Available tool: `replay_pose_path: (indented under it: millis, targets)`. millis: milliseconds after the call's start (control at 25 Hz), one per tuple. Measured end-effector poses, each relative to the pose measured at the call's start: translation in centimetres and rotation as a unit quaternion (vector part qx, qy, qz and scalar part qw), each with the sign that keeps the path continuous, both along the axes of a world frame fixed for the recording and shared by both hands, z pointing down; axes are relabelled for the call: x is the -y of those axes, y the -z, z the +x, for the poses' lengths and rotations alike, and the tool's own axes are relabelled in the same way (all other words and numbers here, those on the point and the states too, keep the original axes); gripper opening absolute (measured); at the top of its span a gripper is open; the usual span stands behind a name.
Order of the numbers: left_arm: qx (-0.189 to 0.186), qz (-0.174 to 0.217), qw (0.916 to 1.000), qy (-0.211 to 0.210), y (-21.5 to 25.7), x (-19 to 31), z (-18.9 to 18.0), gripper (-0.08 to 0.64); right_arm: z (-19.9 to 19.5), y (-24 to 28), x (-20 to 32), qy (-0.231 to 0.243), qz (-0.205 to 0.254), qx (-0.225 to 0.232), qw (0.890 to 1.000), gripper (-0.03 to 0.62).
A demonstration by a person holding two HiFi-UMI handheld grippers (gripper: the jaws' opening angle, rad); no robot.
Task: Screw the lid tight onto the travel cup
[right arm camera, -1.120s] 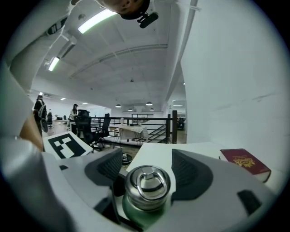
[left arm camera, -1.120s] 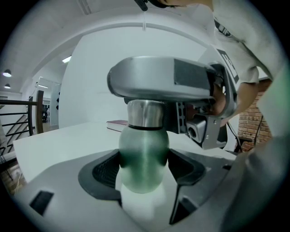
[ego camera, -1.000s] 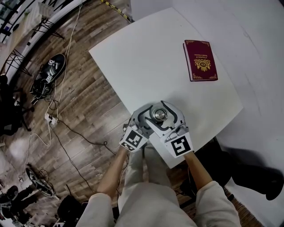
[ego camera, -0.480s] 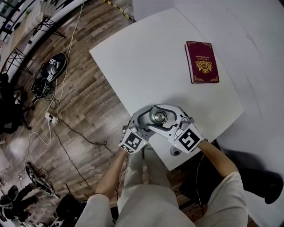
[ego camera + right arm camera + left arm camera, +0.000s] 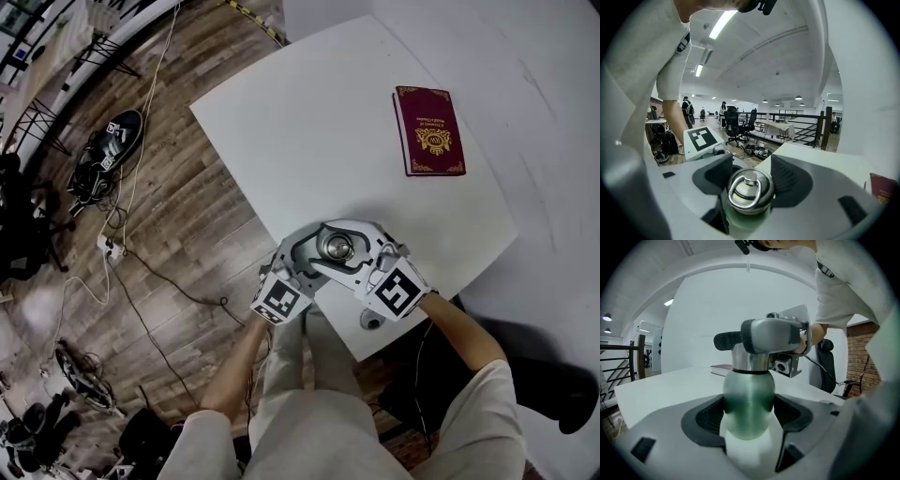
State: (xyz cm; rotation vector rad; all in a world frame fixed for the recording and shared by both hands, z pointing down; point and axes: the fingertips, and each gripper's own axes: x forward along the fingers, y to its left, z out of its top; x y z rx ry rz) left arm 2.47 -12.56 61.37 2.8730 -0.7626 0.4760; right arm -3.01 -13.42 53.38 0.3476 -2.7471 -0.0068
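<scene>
Green cup [image 5: 749,399] is clenched in my left tool [image 5: 749,420], pads on both sides of the round body. It sits low centre in the head view, right at the bench [image 5: 309,122] edge nearest me. Can't tell if its base rests on the bench or hangs just above.

Steel lid [image 5: 750,190] with ring on top sits on the cup. My right tool [image 5: 749,176] is around it. Its jaws have just been closing with the lid between them, and the pads look to touch both sides, so I call it a grip on the lid.

Risks from here, as I judge them:
- Pads slip on the lid. It's smooth and rounded, and the grip may be only light, so the twist could spin the tool round the lid and leave it loose.
- Cup turns with the lid. The body is a smooth bulge, so if my left grip is weak the whole cup rotates and nothing tightens.
- Cross-threading. My right tool comes in at a slant, so pushing sideways while turning could jam the lid crooked.
- Tools clash. Both heads crowd the same spot, and a big wrist turn could knock right into left.
- Cup goes off the edge. It's at the near edge, so a slip or jerk toward me could drop it to the floor.

Red book [image 5: 429,129] at upper right is well apart, no issue.
</scene>
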Motion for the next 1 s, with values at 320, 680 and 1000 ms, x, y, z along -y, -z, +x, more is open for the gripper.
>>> replay_pose_path:
  millis: [320,680,1000]
  targets:
    - [0.000,0.001,1.0000,0.001,0.2,0.0,0.0,0.325,0.2,0.4,0.7,-0.073,0.008,0.006,0.997,0.249]
    - [0.001,0.001,1.0000,0.004,0.3,-0.1,-0.1,0.325,0.7,0.6,1.6,-0.185,0.028,0.019,0.982,0.249]
    - [0.005,-0.001,1.0000,0.004,0.0,0.0,0.0,0.325,1.5,0.8,2.5,-0.290,0.041,0.032,0.956,0.249]
